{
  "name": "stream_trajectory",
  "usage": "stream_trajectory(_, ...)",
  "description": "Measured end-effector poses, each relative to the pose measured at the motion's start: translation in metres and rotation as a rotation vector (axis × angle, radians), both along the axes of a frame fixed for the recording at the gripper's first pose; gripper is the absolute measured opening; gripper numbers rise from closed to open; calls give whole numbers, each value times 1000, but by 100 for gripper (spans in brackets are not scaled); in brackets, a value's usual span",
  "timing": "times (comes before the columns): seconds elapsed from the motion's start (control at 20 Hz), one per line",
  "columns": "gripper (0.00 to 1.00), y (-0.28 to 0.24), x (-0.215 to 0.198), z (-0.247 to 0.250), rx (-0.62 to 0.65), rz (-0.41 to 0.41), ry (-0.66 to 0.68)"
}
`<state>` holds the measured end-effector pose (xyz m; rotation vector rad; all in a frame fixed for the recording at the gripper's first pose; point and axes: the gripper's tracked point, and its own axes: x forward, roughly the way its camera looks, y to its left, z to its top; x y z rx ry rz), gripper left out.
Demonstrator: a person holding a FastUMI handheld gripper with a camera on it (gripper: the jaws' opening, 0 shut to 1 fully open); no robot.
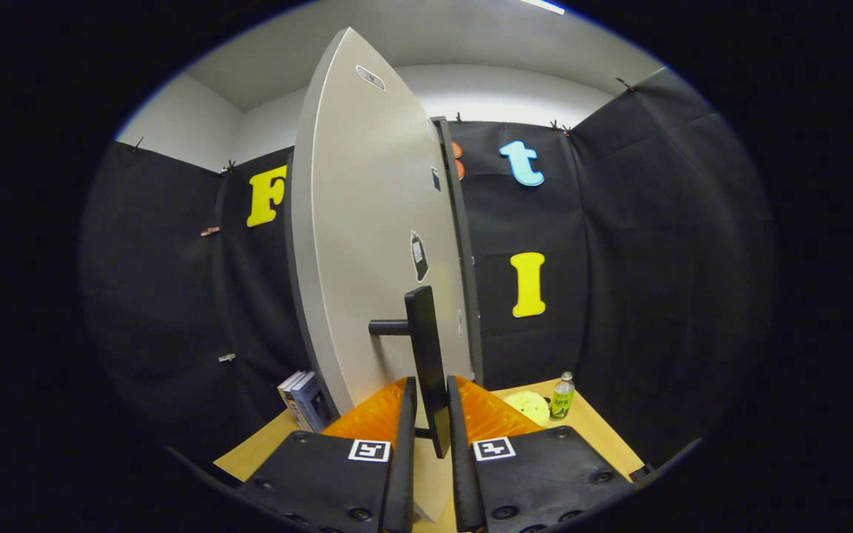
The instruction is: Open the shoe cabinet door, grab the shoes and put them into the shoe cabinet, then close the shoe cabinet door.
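The gripper (431,396) has its 2 fingers closed on the black bar handle (426,355) of the shoe cabinet door (367,244), which stands swung partly open just ahead. The bar looks caught near its lower end, so it could slip out as the door swings. Beyond, on the table (597,429), a green bottle (562,396) carries a label too small to read, and books (304,400) stand left.
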<state>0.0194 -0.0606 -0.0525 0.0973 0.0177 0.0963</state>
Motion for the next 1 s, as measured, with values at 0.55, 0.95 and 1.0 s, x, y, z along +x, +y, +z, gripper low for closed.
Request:
stream_trajectory(0.55,26,-54,-13,13,34,-32,-14)
stream_trajectory(0.95,20,-40,-29,16,36,-67,4)
stream_trajectory(1.0,20,-34,-35,17,37,-58,7)
